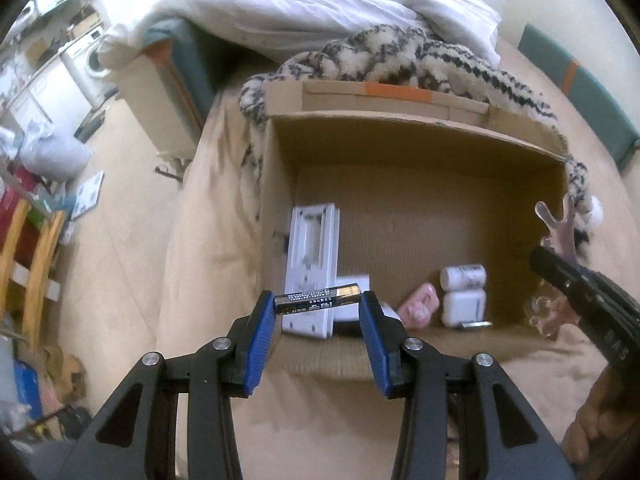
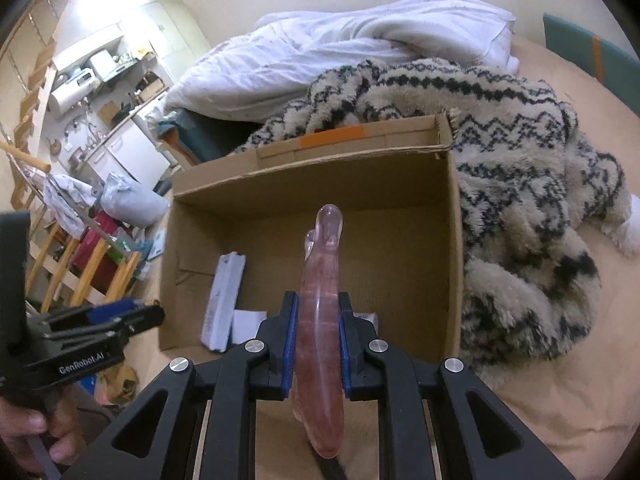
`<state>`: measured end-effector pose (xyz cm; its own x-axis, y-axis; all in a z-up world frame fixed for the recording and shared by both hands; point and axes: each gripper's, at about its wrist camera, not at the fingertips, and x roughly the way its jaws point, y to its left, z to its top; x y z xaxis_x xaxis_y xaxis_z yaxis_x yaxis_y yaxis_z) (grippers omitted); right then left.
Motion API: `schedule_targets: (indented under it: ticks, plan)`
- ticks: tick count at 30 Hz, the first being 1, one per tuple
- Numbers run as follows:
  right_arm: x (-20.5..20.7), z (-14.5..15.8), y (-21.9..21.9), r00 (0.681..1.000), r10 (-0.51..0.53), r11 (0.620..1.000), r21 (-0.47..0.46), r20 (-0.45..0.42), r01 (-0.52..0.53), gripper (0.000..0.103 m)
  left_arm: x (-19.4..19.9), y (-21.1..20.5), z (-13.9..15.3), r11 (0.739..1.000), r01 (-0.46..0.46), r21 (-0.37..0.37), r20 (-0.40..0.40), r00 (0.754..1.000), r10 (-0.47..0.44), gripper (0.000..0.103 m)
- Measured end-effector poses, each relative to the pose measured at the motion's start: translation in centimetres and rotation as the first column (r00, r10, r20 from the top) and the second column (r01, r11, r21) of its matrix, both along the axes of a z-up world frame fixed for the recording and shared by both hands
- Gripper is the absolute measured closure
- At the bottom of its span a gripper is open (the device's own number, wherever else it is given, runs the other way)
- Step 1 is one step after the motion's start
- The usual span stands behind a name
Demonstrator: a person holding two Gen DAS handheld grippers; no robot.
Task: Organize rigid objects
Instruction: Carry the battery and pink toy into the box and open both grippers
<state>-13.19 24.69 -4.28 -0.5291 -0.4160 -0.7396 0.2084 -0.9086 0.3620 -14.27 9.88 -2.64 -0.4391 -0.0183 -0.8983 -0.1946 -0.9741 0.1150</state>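
Left gripper [image 1: 318, 306]: clamped end to end on a black-and-gold battery [image 1: 318, 300], held crosswise over the near wall of the cardboard box [image 1: 420, 136].
Right gripper [image 2: 318, 312]: closed on a clear pink glass piece [image 2: 322, 280], which stands lengthwise between the pads and points into the box.
Box contents: a long white device [image 1: 310, 264] against the left wall, a pink item [image 1: 420, 306], two small white pieces [image 1: 464, 292]; the floor behind them is bare.
Surroundings: the box rests on a beige bed cover, with a patterned fleece blanket [image 2: 520, 200] behind and to its right.
Risk, battery: gripped only by its ends, it could pivot or slip out and roll onto the bed.
Risk, glass: released from height, it could strike the hard items and chip.
Risk, hands: both are near the same box edge, so they could collide.
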Motion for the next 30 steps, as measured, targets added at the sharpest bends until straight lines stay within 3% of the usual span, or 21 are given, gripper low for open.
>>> schedule_targets:
  ticks: [8, 17, 25, 30]
  plan:
    - [-2.4, -2.7, -1.2, 0.997, 0.009, 1.0, 0.017, 0.073, -0.01, 0.085, -3.1, 2.8, -4.4, 0.995, 0.027, -0.093, 0.006, 1.0, -0.026, 0.064]
    - [-3.5, -3.8, -1.3, 0.993, -0.004, 1.0, 0.017, 0.114, 0.003, 0.085, -4.2, 4.4, -7.6, 0.993, 0.019, -0.119, 0.034, 0.999, -0.015, 0.064]
    - [-3.6, -3.6, -0.8, 0.993, -0.028, 1.0, 0.0, 0.114, 0.028, 0.085, -5.4, 5.1, -9.0, 0.988, -0.044, -0.151, 0.035, 0.998, 0.05, 0.064]
    - [-3.6, -3.1, -0.4, 0.994, -0.033, 0.999, 0.008, 0.101, 0.033, 0.085, -5.5, 5.6, -9.2, 0.984, -0.03, -0.174, 0.024, 0.999, 0.034, 0.064]
